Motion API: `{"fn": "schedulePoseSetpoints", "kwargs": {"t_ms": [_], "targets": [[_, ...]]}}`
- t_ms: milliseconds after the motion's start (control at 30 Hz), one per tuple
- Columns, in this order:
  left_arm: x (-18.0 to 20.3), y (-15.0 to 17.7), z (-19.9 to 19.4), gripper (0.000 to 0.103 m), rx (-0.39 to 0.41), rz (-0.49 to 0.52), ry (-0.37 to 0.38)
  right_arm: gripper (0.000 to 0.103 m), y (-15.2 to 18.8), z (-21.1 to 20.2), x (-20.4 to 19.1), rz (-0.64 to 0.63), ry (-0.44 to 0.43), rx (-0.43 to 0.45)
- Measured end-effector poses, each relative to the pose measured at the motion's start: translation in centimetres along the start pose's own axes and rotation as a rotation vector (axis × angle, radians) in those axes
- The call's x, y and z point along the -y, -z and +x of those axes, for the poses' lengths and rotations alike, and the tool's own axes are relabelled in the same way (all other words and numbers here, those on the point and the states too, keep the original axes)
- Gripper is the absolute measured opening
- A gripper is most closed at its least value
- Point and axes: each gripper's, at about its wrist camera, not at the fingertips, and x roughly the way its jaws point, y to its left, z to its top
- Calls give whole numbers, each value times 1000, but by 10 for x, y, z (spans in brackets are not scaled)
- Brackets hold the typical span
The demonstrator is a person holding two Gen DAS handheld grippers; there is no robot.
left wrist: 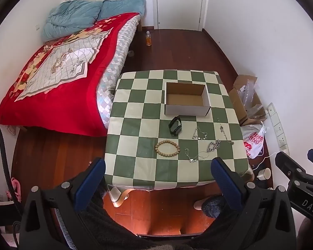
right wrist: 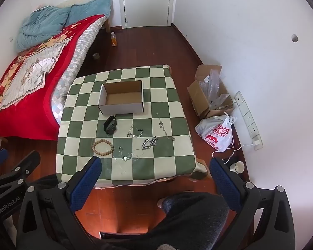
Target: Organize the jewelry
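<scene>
Jewelry (left wrist: 198, 143) lies loose by an empty box (left wrist: 186, 99); both grippers' fingers (left wrist: 225, 184) (right wrist: 84, 184) spread.

A wooden bead bracelet (left wrist: 167, 149), black watch (left wrist: 175, 125) and silver chains (left wrist: 213, 145) lie before an open cardboard box (left wrist: 186, 99).

- The left gripper (left wrist: 157, 173) is showing a black plastic frame with two fingers (left wrist: 89, 184) covered in dark blue textured pads.
- Round silver screws are sitting on the frames.
- The right gripper (right wrist: 154, 174) is looking the same; white letters "DAS" are appearing on its body in the left view.
- A black cable is running beside.
</scene>
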Motion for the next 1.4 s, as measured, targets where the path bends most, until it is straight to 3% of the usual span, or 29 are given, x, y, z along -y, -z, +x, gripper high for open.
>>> {"fn": "schedulePoseSetpoints", "kwargs": {"t_ms": [1400], "targets": [[3, -8, -7, 103, 12, -5, 7, 103, -4, -8, 5, -1, -2, 5]]}}
